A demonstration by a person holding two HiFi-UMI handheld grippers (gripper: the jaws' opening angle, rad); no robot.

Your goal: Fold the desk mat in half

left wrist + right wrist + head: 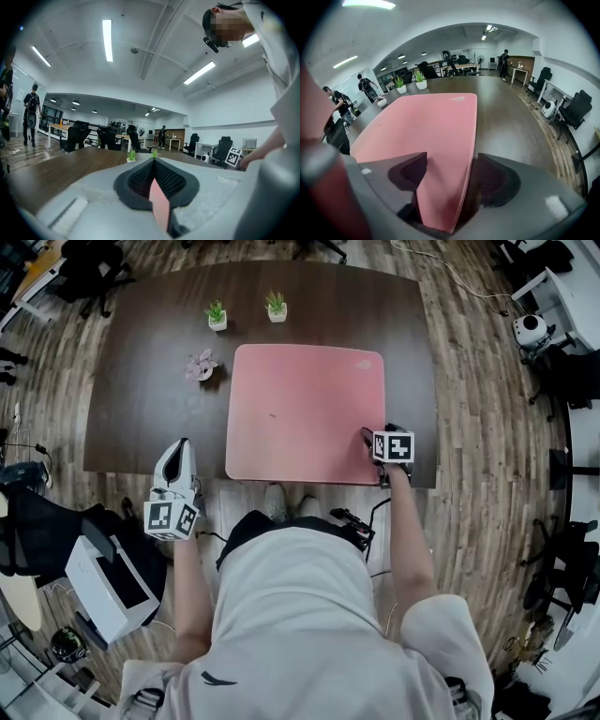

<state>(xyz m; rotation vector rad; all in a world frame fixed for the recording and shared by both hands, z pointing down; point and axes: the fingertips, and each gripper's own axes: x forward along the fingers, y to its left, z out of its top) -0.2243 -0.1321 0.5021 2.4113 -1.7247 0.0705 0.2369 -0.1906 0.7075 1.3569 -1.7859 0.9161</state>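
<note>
Desk mat [305, 413]: pink, lying flat and unfolded on the dark bench [150, 409], its near edge close to the bench's near edge.
Right gripper [373, 439]: at the mat's near right corner, tilted down. Its jaws are wide apart with the mat's edge between them, and the pads are not pressing on it.
Left gripper [181, 448]: off the mat's near left corner, out past the bench edge. Its jaws are together and have no hold on the mat. A pink sliver shows at their base; what it is I cannot tell.
Step in hand: probably taking hold of the near right corner before lifting it over.
Doing it well: one jaw likely needs to get under the corner. Close fully before lifting, and bring the left gripper to the mat's other near corner so the fold runs straight.
Around: beyond the mat's far left corner stand two potted plants [217, 315] and a pinkish one [200, 365].
In the way: the pinkish plant sits just beside the mat's left edge and could be brushed.
</note>
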